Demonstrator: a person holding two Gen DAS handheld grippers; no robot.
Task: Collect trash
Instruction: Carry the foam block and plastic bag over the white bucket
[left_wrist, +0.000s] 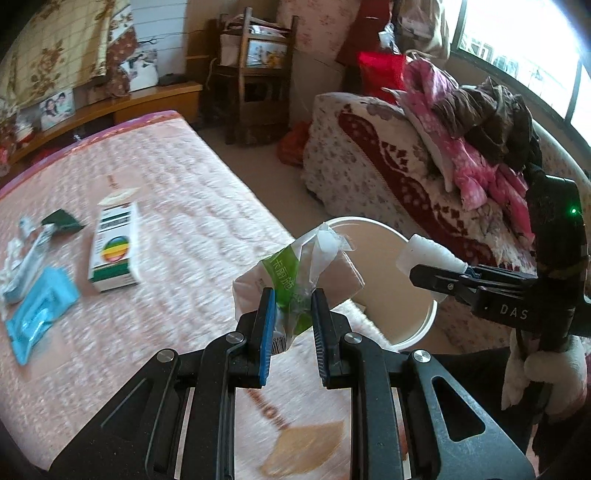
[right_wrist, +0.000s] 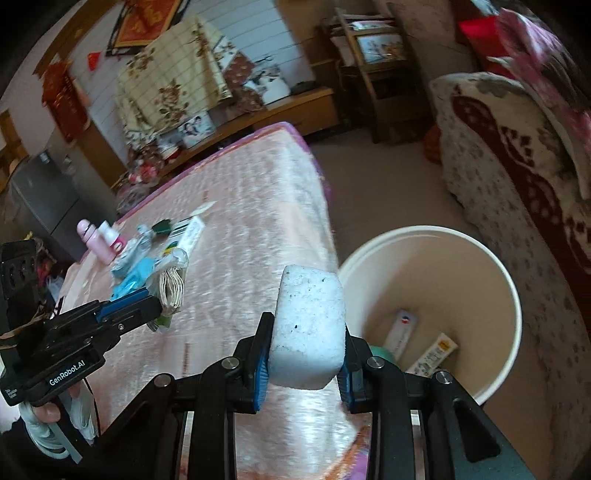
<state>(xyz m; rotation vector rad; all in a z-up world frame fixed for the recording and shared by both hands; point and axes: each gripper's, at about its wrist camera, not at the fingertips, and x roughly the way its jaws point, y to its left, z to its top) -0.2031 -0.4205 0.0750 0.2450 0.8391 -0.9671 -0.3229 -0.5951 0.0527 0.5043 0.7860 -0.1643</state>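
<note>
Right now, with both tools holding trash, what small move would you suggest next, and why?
Probably carry the right tool a little further over the white bucket: its white foam block sits beside the rim, above the bed's edge, so releasing now might miss.

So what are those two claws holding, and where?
Left claw: crumpled green-and-clear plastic wrapper, lower end. Right claw: white foam block, lower sides.

"GenRobot.AI" — left tongs
</note>
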